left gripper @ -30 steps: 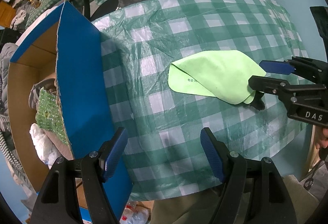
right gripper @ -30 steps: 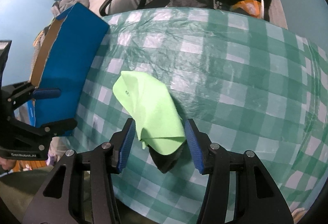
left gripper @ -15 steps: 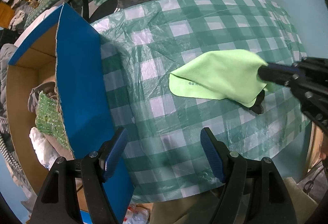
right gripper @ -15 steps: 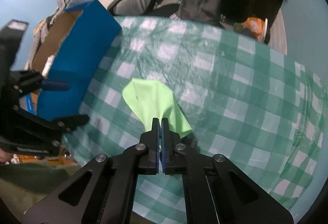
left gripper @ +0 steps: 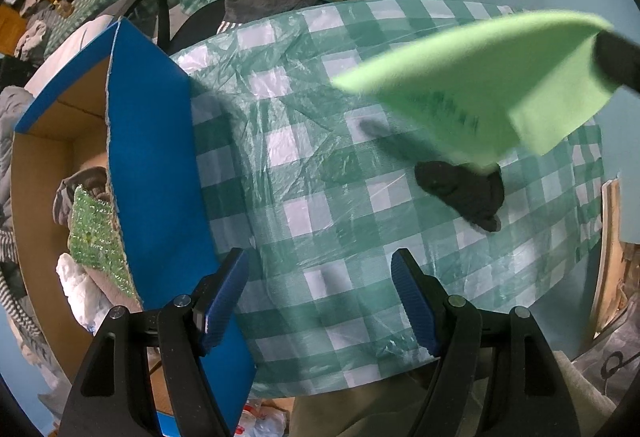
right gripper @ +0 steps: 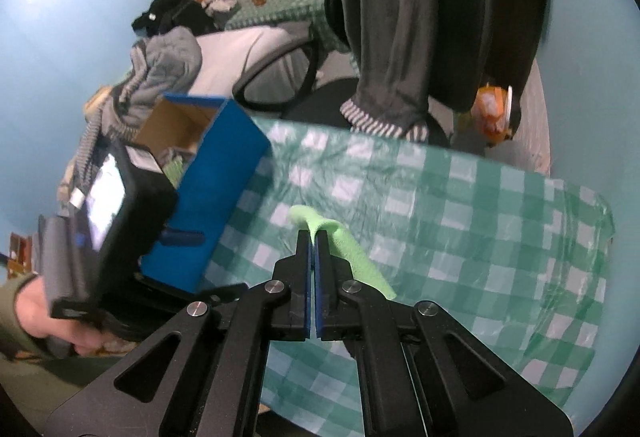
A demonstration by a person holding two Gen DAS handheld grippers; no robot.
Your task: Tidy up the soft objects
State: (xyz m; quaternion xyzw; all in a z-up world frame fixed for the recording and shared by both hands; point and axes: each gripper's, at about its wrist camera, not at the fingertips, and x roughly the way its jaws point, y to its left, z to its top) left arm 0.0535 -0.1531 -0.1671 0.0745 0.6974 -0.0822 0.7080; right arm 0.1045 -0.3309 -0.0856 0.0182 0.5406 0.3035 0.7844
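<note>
Cardboard box (left gripper: pixel 156 173) with blue outer walls stands at the left edge of the table (left gripper: pixel 320 197), its open brown interior holding a heap of soft things: a sparkly green piece (left gripper: pixel 94 225), something white (left gripper: pixel 80 289) below it and a grey item (left gripper: pixel 76 181) above. From the left wrist view the left gripper (left gripper: pixel 320 289) hovers over the near edge of the green-and-white checked tablecloth, just beside the box wall, its blue-padded jaws spread wide with nothing between them. Further right on the cloth lies a small black soft object (left gripper: pixel 464 189), partly under the shadow of the lime-green cloth (left gripper: pixel 480 85), which hangs in the air above the table's right part, blurred, one corner caught in the dark tip of the other tool at the right edge of the picture.

From the right wrist view, the left tool's black body shows at the far left, with a hand (right gripper: pixel 36 313) wrapped round its grip, close against the blue box (right gripper: pixel 216 205). In the middle the right gripper (right gripper: pixel 312 249) has its jaws pressed together on a fold of the lime-green cloth (right gripper: pixel 344 249), which bunches over the fingertips and trails down the right side, clear of the tablecloth. Beyond the table stands an office chair (right gripper: pixel 460 29) with a grey garment (right gripper: pixel 396 37) draped over its back
</note>
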